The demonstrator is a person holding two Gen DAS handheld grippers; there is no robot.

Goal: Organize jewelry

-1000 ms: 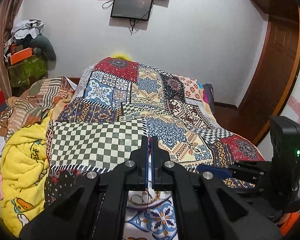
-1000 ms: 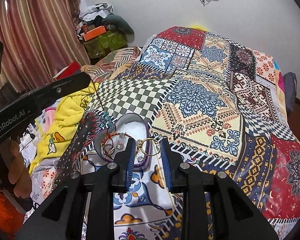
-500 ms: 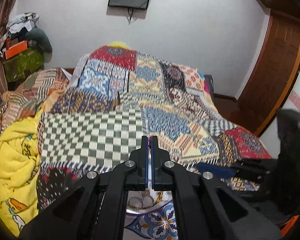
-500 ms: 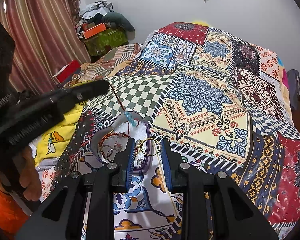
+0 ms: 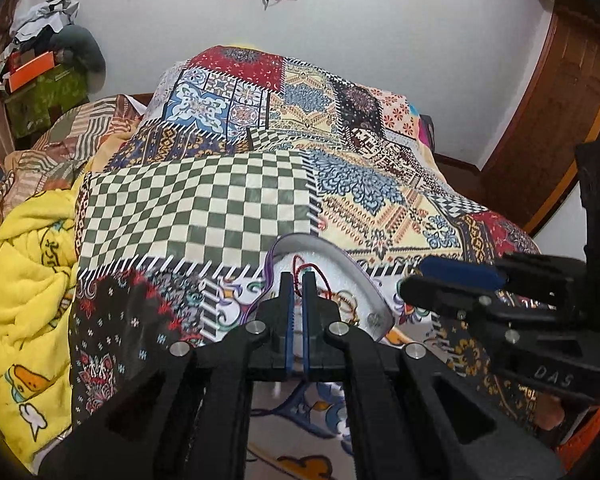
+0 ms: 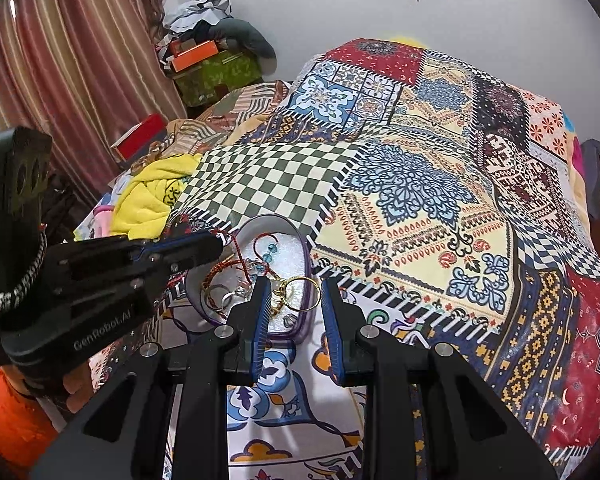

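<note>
Lower centre, the left gripper (image 5: 297,280) is clamped on the red cord bracelet (image 6: 236,254) over the purple box (image 6: 306,258); the right gripper (image 6: 294,292) stands apart, empty (cord could snag the gold ring (image 6: 302,294))

Tight squeeze around the dish, loads of room behind it

The left claw (image 6: 204,246) comes in over the left rim of the jewelry dish (image 6: 305,276) and the right claw (image 6: 294,300) sits at its near edge, so both those sides are blocked. Past the dish the patchwork bedspread (image 6: 420,184) is wide open. A yellow blanket (image 5: 28,276) bunches up along the bed's left side.
</note>
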